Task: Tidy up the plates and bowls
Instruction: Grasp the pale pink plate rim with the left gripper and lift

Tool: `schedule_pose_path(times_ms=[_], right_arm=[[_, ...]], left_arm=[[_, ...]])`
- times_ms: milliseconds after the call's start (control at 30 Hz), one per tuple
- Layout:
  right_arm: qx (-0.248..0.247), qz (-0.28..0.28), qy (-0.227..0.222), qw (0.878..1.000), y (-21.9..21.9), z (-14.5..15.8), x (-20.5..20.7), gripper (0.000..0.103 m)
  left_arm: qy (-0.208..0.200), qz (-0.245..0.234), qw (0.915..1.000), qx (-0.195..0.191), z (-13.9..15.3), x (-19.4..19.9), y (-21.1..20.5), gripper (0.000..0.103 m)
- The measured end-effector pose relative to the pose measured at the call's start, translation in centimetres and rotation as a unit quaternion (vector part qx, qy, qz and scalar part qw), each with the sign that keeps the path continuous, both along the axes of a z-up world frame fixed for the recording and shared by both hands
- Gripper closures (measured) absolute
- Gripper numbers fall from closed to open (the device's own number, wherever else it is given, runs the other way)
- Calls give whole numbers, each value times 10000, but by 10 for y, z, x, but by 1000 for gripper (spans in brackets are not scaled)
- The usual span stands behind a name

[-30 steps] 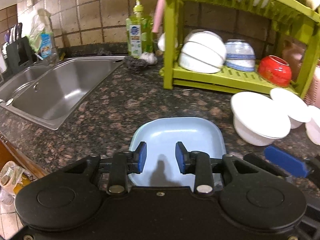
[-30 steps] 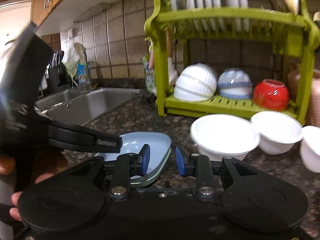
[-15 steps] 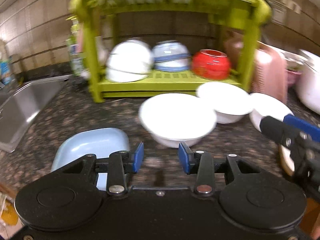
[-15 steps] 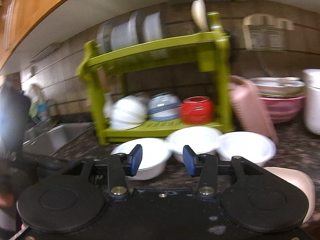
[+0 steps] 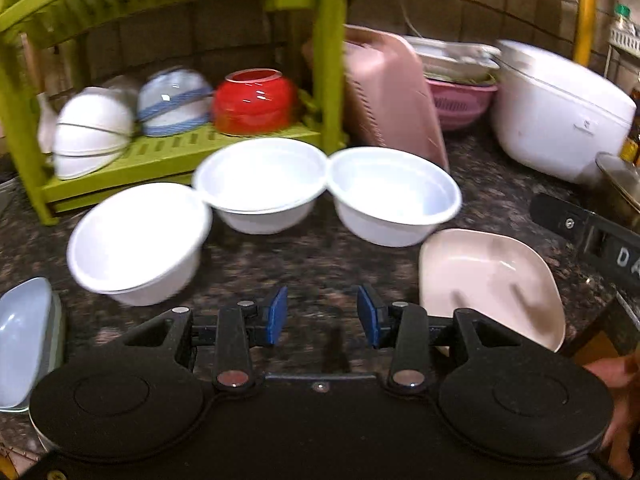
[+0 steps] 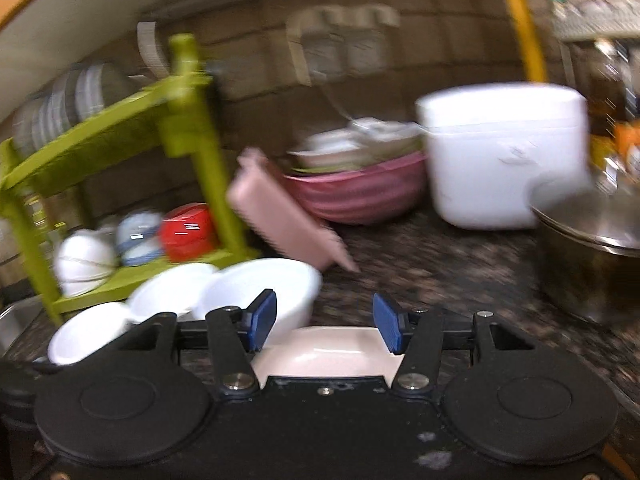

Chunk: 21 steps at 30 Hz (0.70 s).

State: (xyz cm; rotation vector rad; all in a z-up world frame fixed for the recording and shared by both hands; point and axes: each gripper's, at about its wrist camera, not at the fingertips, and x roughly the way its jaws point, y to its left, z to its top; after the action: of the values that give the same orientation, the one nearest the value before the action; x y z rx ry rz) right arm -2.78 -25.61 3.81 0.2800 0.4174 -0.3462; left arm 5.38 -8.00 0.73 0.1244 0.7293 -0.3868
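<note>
Over the dark speckled stone counter (image 5: pixel 320 264), the left claw (image 5: pixel 322 316) is spread wide and holds nothing. Nearby, the right claw (image 6: pixel 325 322) is spread too, empty, above the pale pink square plate (image 6: pixel 326 350). Three white round bowls (image 5: pixel 260 184) sit just beyond.

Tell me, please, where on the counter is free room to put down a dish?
Bare counter lies ahead of the left tool, bordered by three white bowls behind and the pink plate to its right. A second patch lies between the pink board, the rice cooker and the steel pot. By the green rack it is crowded.
</note>
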Motion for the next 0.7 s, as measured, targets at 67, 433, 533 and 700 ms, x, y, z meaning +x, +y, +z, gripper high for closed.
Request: schedule_pose_path(times_ms=[67,433,533,700], right_arm=[[218,-174,258,9993,-17,-5,0,47],[1190,-412,1093,9860,-62,-33,4,48],[1052,-300,1253,9861,-59,-36,8,58],[979,-234,1405,9849,-57,-42,15,58]], left_arm=[[65,-80,9999,22,-4,1,-11,54],[231,-219,9992,229,-19,12,-55,54],[322,-146,9992,207,-23,19,-60,55],[401,-128,9990,174,-25,25,-65,55]])
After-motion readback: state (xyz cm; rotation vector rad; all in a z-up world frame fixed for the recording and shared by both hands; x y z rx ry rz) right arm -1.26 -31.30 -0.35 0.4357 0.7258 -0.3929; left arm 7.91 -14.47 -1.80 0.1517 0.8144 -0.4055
